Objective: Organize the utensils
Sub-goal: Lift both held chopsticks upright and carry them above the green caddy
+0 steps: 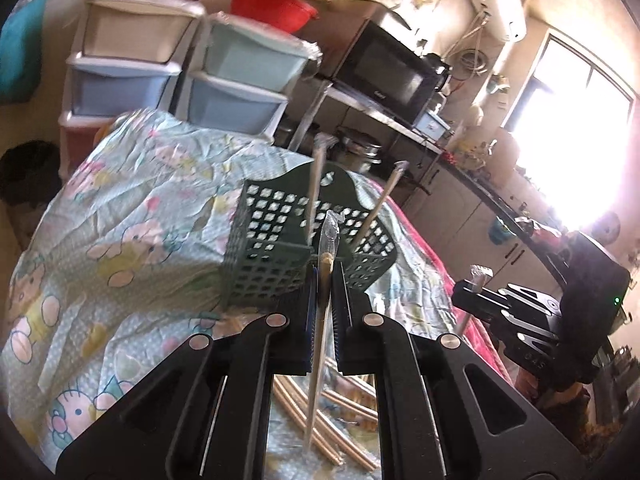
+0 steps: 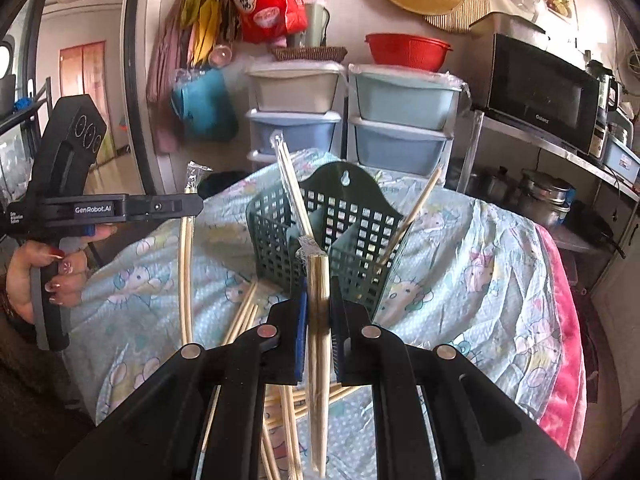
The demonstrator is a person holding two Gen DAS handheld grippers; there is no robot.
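Centre frame in both wrist views stands the dark green perforated utensil basket on the cartoon-print cloth, two wrapped chopstick pairs leaning inside. The left gripper pinches one wrapped chopstick pair; the right gripper clamps another wrapped pair. Loose chopsticks lie at lower centre.

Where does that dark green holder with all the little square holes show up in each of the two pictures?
Left wrist view: the green holder stands at centre, just beyond the fingers, on the cartoon-print cloth.
Right wrist view: the green holder stands at centre, slightly right, also just beyond the fingers.
Shared landmark: the black microwave, behind it to the right.
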